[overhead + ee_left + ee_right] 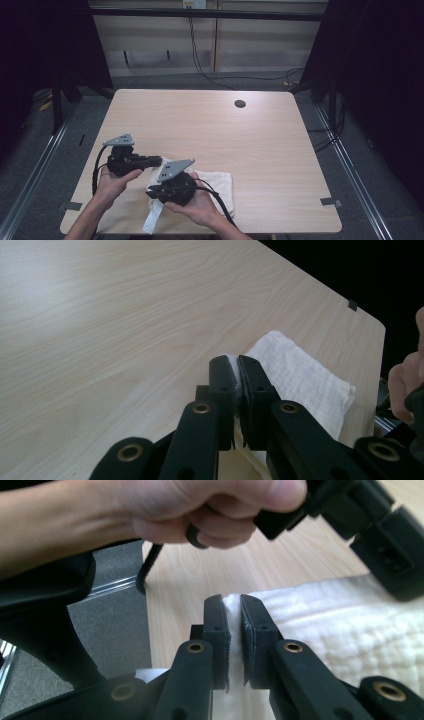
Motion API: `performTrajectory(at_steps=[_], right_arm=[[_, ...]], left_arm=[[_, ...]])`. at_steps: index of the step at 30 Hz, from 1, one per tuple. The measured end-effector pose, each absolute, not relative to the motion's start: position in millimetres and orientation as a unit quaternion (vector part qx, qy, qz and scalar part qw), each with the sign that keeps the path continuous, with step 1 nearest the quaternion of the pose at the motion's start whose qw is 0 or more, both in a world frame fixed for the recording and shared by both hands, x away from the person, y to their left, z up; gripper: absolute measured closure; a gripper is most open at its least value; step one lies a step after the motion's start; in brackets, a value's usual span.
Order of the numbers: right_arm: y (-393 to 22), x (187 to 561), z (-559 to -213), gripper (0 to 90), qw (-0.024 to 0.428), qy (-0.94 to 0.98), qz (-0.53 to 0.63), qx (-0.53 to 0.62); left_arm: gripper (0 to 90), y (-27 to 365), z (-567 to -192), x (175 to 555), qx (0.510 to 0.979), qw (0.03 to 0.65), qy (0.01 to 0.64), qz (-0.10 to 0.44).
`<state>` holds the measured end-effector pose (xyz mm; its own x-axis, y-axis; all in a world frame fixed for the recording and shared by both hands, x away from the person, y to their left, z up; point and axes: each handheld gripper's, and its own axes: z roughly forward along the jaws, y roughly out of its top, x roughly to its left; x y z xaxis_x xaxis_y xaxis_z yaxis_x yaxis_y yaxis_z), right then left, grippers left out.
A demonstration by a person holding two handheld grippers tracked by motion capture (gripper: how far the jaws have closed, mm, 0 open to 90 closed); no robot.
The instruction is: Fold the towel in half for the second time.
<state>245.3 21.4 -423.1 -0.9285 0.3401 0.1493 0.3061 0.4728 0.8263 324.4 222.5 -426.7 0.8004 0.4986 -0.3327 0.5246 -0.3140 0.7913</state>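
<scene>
A white towel [220, 182] lies near the table's front edge, and a strip of it hangs down past my right hand. My left gripper [158, 161] points right over the towel's left end. In the left gripper view that gripper [238, 371] is shut on an edge of the towel [305, 382]. My right gripper [151, 192] sits just in front of it, pointing left. Its jaws [235, 611] are shut on a raised fold of the towel [350, 630]. The left hand [200, 505] and its gripper [385, 540] loom close above in the right gripper view.
The light wooden table [200, 120] has a round cable hole [240, 104] at the back right. Grey tape marks [331, 202] sit at the front corners. Cables run across the grey floor beyond, and dark curtains stand at both sides.
</scene>
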Motion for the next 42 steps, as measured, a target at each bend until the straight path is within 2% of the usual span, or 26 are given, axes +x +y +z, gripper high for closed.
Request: performTrajectory(at_steps=[11,27,42], right_arm=[[-9,242,-417,83.4,0.04,0.851,0.479,0.211],[-73,228,-436,83.1,0.054,0.826,0.489,0.276],[-87,216,-446,83.0,0.073,0.826,0.467,0.306]], left_arm=[[85.8,186,-429,334,0.819,0.488,0.302,-0.031],[85.8,135,-440,340,0.836,0.468,0.282,-0.044],[85.7,108,-454,340,0.837,0.465,0.279,-0.069]])
